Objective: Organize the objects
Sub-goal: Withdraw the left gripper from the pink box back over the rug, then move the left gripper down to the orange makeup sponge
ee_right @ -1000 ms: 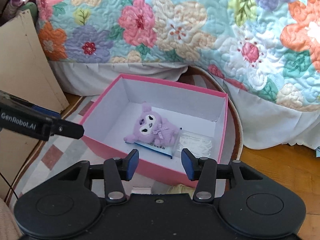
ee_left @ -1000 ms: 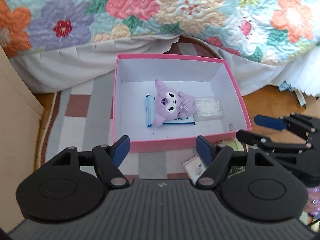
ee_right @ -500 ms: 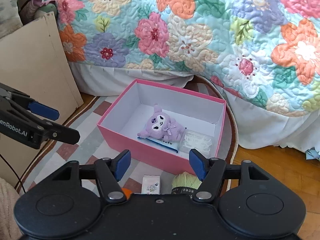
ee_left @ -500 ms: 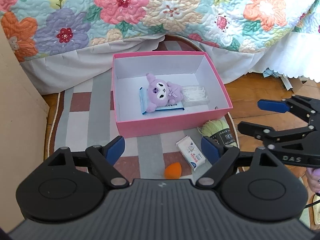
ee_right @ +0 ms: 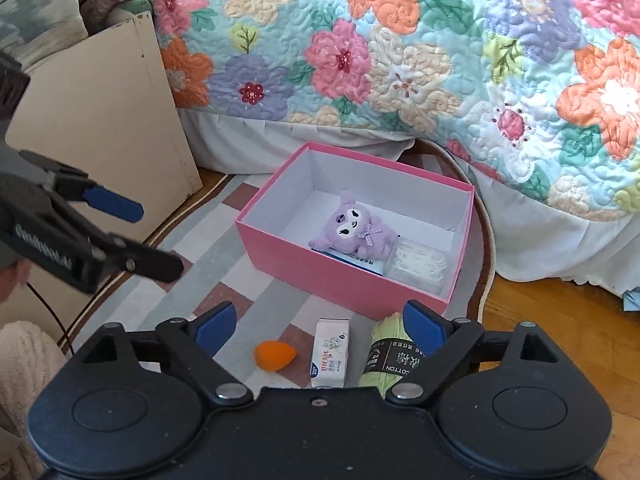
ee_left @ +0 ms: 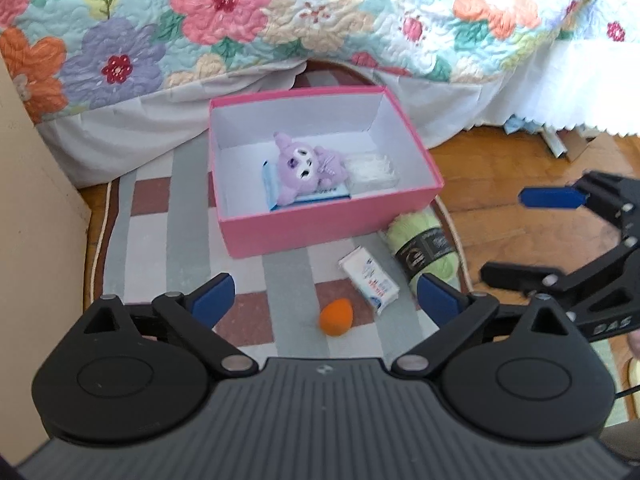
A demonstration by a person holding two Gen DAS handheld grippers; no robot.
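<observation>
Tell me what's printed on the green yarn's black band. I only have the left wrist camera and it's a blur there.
Observer: In the right wrist view the band on the green yarn reads COTTON, with other characters beside it.
Operator: How does my left hand-held gripper look from outside?
Observer: The left hand-held gripper hangs open and holds nothing, left of the pink box and apart from it.
Operator: Is anything on top of the cream cabinet?
Observer: Yes, a grey patterned cushion sits on top of the cream cabinet.
</observation>
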